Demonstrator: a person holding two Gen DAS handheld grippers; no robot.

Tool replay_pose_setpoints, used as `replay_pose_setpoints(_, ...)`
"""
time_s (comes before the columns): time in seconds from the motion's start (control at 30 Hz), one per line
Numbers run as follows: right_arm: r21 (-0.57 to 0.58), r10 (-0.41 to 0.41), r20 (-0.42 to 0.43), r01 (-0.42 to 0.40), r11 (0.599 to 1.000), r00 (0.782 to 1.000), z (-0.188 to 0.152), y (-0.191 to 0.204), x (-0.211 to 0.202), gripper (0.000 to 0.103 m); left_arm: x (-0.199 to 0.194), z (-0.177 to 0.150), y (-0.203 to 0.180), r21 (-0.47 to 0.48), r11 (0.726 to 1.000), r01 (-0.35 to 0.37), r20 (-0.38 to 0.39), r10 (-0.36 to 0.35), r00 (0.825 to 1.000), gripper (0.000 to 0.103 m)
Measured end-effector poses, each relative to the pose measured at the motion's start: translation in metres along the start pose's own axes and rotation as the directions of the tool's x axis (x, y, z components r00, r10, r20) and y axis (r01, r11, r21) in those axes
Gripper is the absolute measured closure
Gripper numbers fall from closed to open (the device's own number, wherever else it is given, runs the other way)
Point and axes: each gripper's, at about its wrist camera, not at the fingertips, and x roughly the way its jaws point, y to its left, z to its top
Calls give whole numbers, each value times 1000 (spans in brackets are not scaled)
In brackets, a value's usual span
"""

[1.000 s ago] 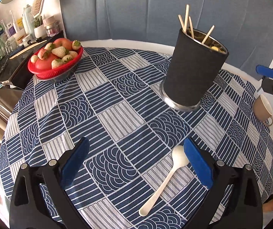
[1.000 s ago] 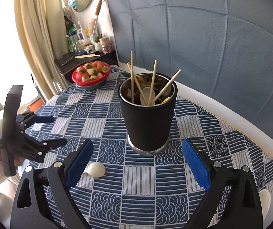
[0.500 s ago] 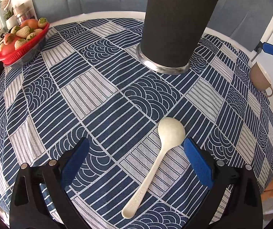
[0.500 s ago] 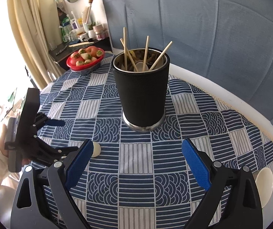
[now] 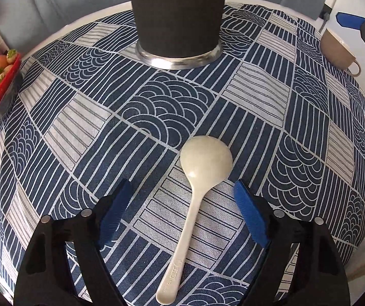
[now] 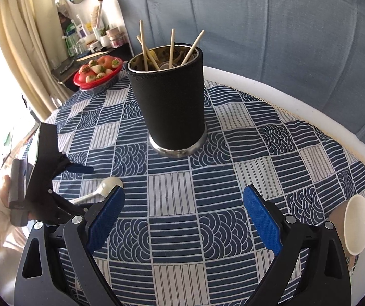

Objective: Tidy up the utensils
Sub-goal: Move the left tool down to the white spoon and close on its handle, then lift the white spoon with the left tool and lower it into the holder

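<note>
- My left hand-held gripper (image 5: 182, 199) points steeply down at the worktop (image 5: 85, 137), its jaws closing on either side of the white spoon (image 5: 195, 199), with the blue pads (image 5: 251, 216) not yet touching it.
- The spoon lies flat on the patterned cloth, handle toward me, bowl toward the far side.
- My right hand-held gripper (image 6: 182, 219) hangs with jaws spread wide and nothing between them.
- A beige cup (image 6: 355, 224) lies tipped on its side at the near right edge of the worktop.
- Beyond the spoon stands the black utensil holder (image 6: 169, 102), upright on its metal base, with chopsticks (image 6: 172, 46) sticking out.
- At the far left sits a red bowl of fruit (image 6: 98, 76).
</note>
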Motion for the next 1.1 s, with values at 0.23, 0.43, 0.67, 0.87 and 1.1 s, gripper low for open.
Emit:
replay_pose_setpoints(0.23, 9, 9, -13, -9, 1000, 1000, -5, 3, 5, 14, -1, 18, 8, -11, 999, 43, -61, -43, 997, 94)
replay_pose_setpoints(0.43, 13, 19, -19, -19, 1000, 1000, -9, 3, 8, 14, -5, 24, 14, -67, 995, 74, -56, -78, 995, 95)
replay_pose_setpoints(0.67, 18, 64, -29, -63, 998, 998, -9, 9, 19, 14, -29, 35, 22, -114, 987, 115, 13, -114, 993, 95)
replay_pose_setpoints(0.87, 32, 231, -71, -229, 973, 970, -22, 27, 48, 14, -43, 37, 25, -144, 980, 139, 53, -132, 990, 95)
replay_pose_setpoints(1.1, 24, 357, -171, -359, 933, 918, -42, 70, 92, 14, -57, 31, 29, -198, 967, 159, 88, -144, 986, 95)
